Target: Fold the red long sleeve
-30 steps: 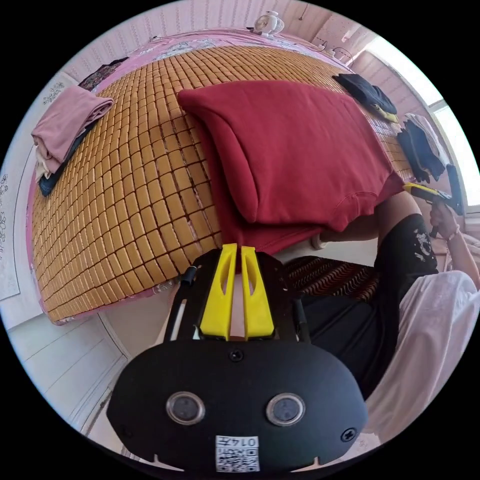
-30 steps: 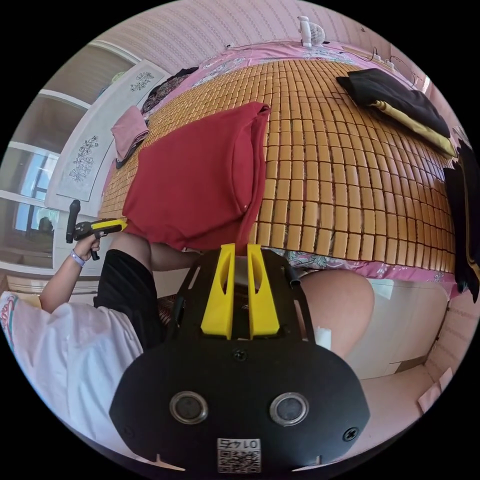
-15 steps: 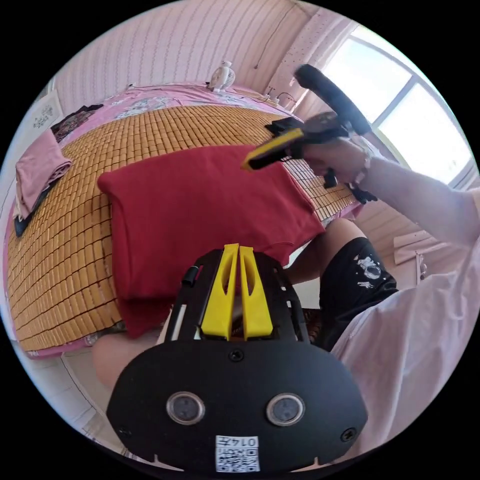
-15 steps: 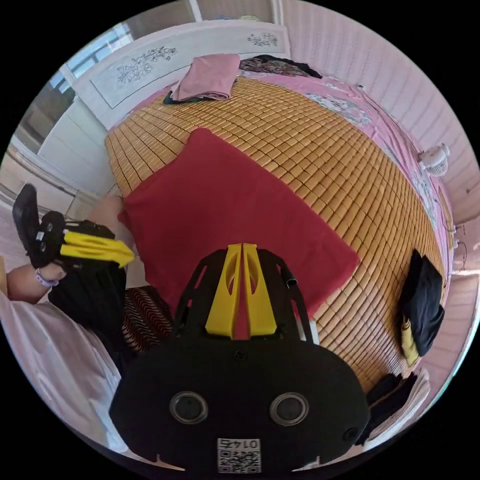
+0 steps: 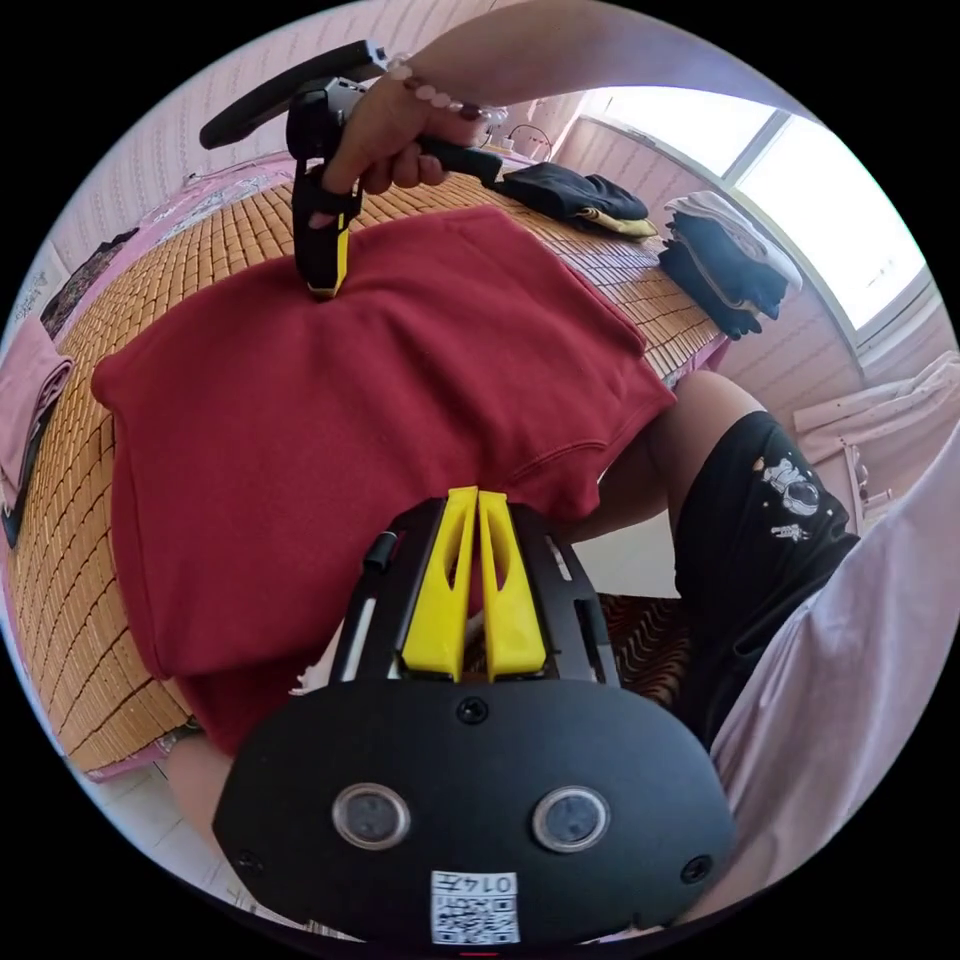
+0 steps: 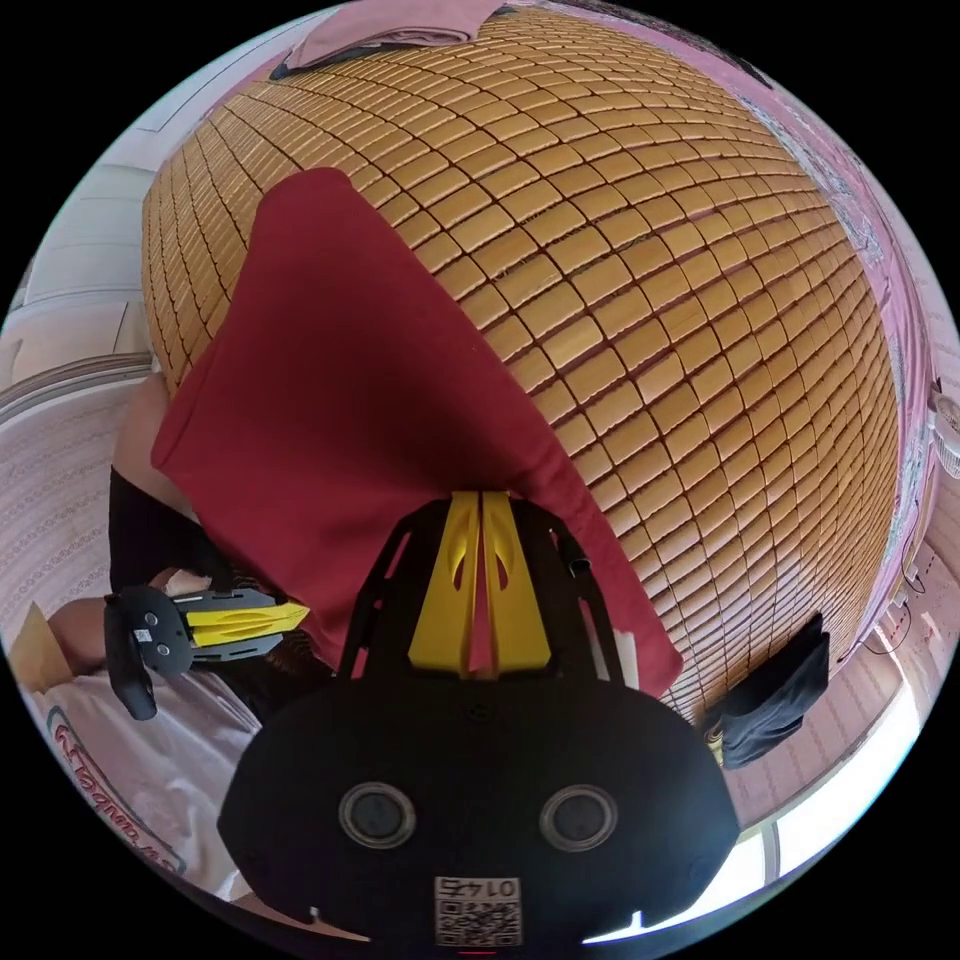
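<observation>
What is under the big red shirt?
The red shirt lies on a mat of small golden-brown tiles, which spreads over a pink bed sheet. Whatever is directly beneath the shirt's middle is covered, so I cannot tell.

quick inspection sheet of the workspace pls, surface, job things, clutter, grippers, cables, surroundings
surface: woven bamboo mat over a pink bedsheet.
job's things: red long sleeve top, folded, lying on the mat at the near edge.
clutter: black and yellow garment; stacked dark clothes; pink folded cloth.
grippers: left gripper shut, off the top; right gripper tips down on the top, jaws together.
cables: nothing seen.
surroundings: pink wall, bright window.
</observation>
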Available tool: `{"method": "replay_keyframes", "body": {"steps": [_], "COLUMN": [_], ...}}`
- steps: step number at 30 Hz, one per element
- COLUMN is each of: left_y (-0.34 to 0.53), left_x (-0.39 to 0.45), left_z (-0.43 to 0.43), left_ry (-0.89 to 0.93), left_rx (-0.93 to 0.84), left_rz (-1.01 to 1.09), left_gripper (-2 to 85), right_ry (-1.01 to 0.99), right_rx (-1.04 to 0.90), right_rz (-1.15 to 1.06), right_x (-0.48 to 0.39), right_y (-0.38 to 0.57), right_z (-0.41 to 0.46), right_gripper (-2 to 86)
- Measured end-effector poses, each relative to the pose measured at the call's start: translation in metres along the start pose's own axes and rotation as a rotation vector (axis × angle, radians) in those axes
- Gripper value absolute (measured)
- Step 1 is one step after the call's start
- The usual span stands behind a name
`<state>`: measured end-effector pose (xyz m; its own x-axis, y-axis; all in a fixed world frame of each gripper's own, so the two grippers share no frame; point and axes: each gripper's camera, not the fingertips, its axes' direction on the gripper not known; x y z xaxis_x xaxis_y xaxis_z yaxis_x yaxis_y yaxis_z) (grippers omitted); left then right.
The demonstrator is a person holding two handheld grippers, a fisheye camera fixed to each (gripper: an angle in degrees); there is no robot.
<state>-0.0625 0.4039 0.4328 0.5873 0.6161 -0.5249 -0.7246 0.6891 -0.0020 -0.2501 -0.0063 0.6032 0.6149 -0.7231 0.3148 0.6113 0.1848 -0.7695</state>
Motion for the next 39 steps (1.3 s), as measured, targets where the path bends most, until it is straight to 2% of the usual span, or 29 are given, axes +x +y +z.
{"method": "replay_keyframes", "body": {"steps": [3,7,11,15,17,22,27,31,32,34,39], "left_y": [-0.006,-0.024,-0.059,-0.079,-0.084,-0.081,-0.040,-0.005,0.003,0.008,0.017], "left_x": [-0.004,-0.008,-0.030,-0.062,-0.067,-0.067,-0.016,0.023,0.029,0.034,0.026], "left_z": [-0.008,-0.027,-0.006,0.013,0.041,0.042,0.020,0.065,0.066,0.068,0.064], "left_ry": [0.036,0.043,-0.148,-0.155,-0.142,-0.113,-0.132,-0.132,-0.164,-0.187,-0.128], "left_rx": [-0.022,0.087,0.124,0.118,0.023,-0.003,-0.028,-0.185,-0.126,-0.124,-0.113], "left_rz": [0.011,-0.008,-0.095,-0.191,-0.151,-0.103,0.098,0.193,0.216,0.234,0.222], "left_gripper": [-1.0,-1.0,-1.0,-1.0,-1.0,-1.0,-1.0,-1.0,-1.0,-1.0,-1.0], "right_ry": [0.036,0.141,0.134,0.136,0.145,0.157,0.193,0.176,0.181,0.213,0.212], "right_rx": [-0.004,-0.049,-0.056,-0.075,-0.090,-0.108,-0.112,-0.127,-0.122,-0.094,-0.019], "right_rz": [0.013,-0.011,-0.017,-0.028,-0.033,-0.059,-0.082,-0.059,-0.056,-0.049,0.050], "right_x": [-0.007,-0.026,-0.026,-0.027,-0.028,-0.028,-0.030,-0.023,-0.023,-0.024,-0.015], "right_y": [-0.016,-0.040,-0.051,-0.062,-0.066,-0.068,-0.060,-0.050,-0.046,-0.031,0.007], "right_z": [-0.007,-0.013,-0.018,-0.020,-0.019,-0.014,-0.004,0.006,0.008,0.017,0.034], "right_gripper": [-0.9,-0.8,-0.8,-0.9,-0.9,-1.0,-1.0,-1.0,-1.0,-0.9,-0.7]}}
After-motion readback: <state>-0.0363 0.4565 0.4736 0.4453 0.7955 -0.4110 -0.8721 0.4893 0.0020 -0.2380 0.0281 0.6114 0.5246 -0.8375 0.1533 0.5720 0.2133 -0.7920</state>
